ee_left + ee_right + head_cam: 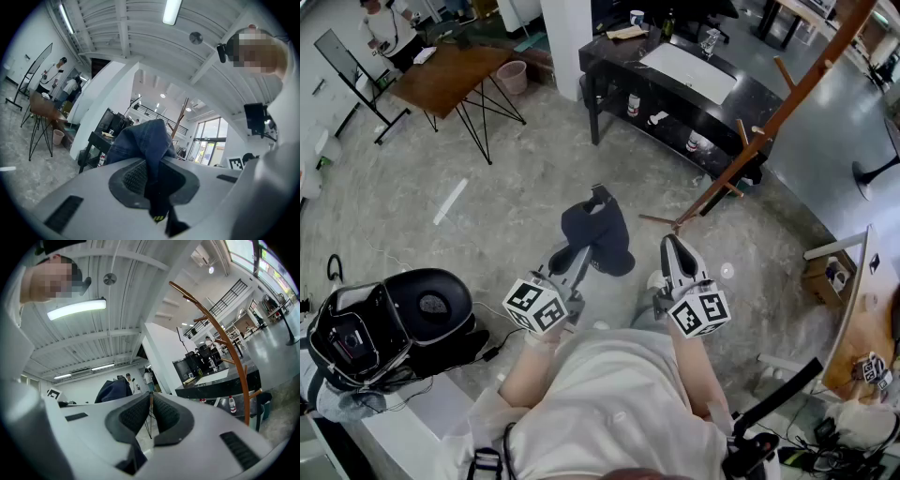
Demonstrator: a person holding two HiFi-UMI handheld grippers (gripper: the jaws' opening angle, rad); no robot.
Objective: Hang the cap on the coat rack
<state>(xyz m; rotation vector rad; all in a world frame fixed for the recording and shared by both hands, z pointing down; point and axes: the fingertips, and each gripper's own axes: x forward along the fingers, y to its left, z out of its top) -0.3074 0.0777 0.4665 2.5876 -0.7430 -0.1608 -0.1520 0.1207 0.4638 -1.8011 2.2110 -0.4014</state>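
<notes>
While the left gripper [579, 253] sits just left of centre in the head view, its own view shows its jaws closed on the cap [146, 140], a fold of dark blue cloth pinched between the ribbed pads and bunching up above them. From the head view the cap [602, 234] hangs off the jaw tips above the grey stone floor [487, 206], clear of it. Just to its right, the right gripper [673, 244] points the same way; in the right gripper view its jaws [150, 405] stand nearly together, with only a thin slit and nothing held in it. The cap [112, 391] shows at that view's left.

Further out, the coat rack [787, 103], a slanting brown wooden pole with short pegs, runs from centre right to the upper right corner, well apart from the cap. Behind it at the top stands a black table [750, 94], and a wooden table [450, 75] fills the upper left.
</notes>
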